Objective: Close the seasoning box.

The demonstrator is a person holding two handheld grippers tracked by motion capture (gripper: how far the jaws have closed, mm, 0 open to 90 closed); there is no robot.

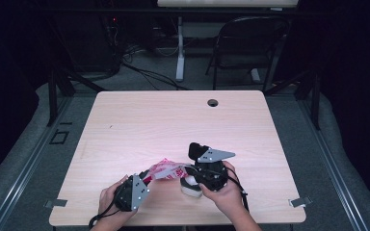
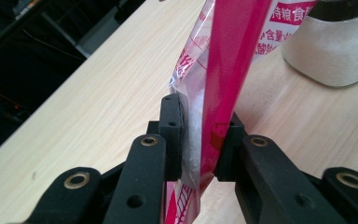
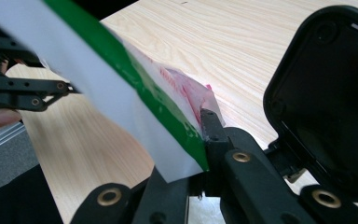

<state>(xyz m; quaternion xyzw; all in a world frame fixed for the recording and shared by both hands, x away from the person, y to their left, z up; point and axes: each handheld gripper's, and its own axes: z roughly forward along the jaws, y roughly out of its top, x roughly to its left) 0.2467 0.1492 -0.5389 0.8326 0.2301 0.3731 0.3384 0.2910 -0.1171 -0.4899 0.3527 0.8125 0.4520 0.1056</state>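
High view: 2 hands come in from the bottom edge, forearms cut off by the frame. Left gripper (image 1: 144, 176) sits near the table's (image 1: 139, 120) front edge w/ its grey plate facing up; right gripper (image 1: 187, 169) is just beside it to the right, held by the right hand (image 1: 226, 190). A pink-and-white plastic packet (image 1: 166, 170) spans btwn the 2 grippers, above the wood. A white round object (image 1: 191, 187) lies under the right gripper, mostly hidden; can't tell what it is. Jaw tips too small to read here.

Left gripper view: jaws narrow, pinching the packet (image 2: 223, 70) edge-on; pink strip and clear film w/ white grains inside pass btwn the pads. Print on the packet is cut off at the top. The white object (image 2: 340, 51) rests on the table at upper right, partly out of frame.

Right gripper view: jaws nearly closed on the packet's (image 3: 186, 93) crumpled pink end. A blurred white-and-green sheet (image 3: 116, 93) covers the left jaw. Left gripper (image 3: 72, 87) shows far left, w/ a fingertip below it. A black casing (image 3: 326, 93) blocks the right side.
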